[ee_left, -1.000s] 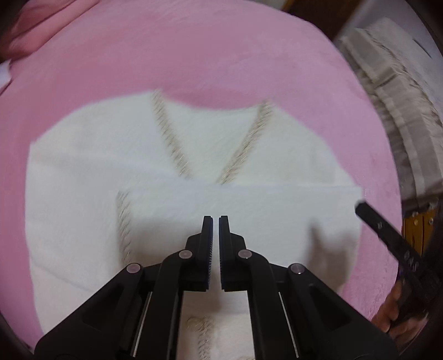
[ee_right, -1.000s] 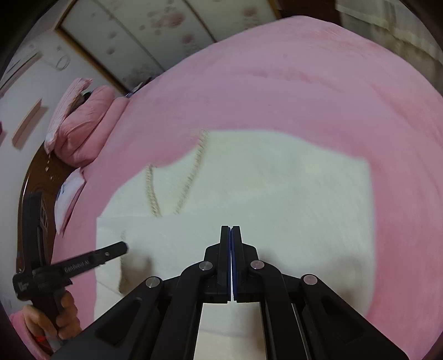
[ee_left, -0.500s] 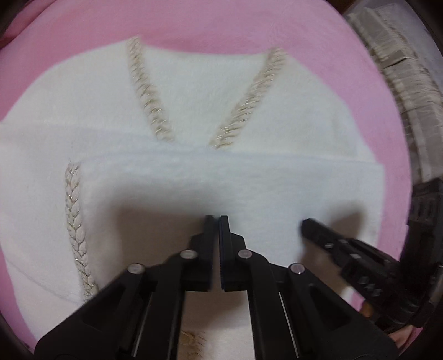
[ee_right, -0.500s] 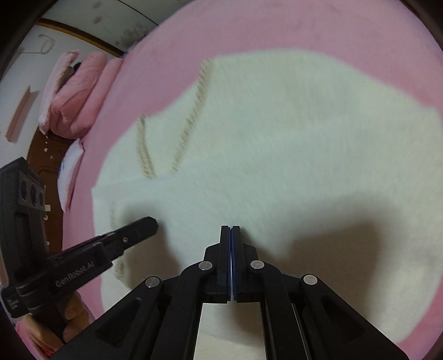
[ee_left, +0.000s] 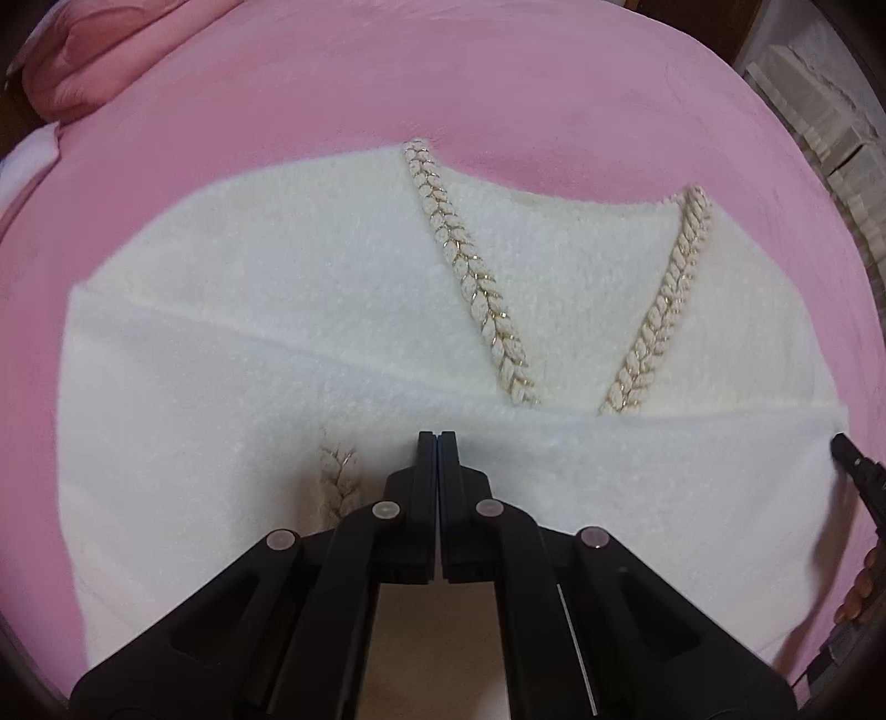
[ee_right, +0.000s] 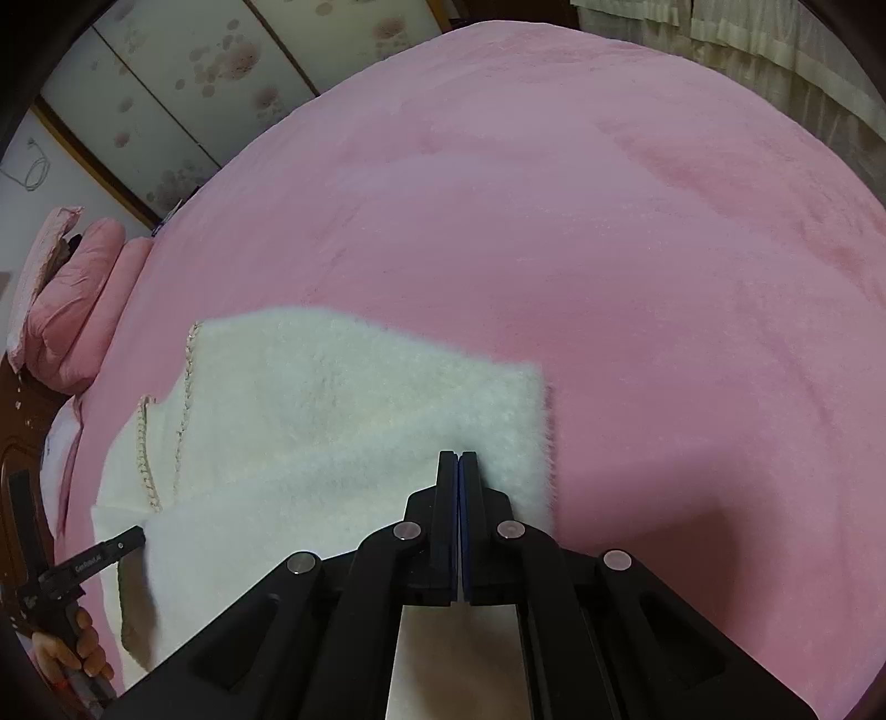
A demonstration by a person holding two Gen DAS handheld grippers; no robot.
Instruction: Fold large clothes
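Partly folded white fleece garment (ee_left: 332,310) on the pink bed (ee_left: 498,111), one flap already laid across just beyond the clenched, empty left claw (ee_left: 437,437) and right claw (ee_right: 458,457); further folds remain.

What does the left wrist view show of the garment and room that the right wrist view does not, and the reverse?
Only the left wrist view shows both braided trims clearly, meeting in a V at the neckline, and the folded flap's edge.

Only the right wrist view shows the sweater's fringed side edge, the floral wardrobe doors and the curtain.

Both show the white sweater on the pink blanket, pink pillows, and the left gripper and right gripper, both shut and empty.
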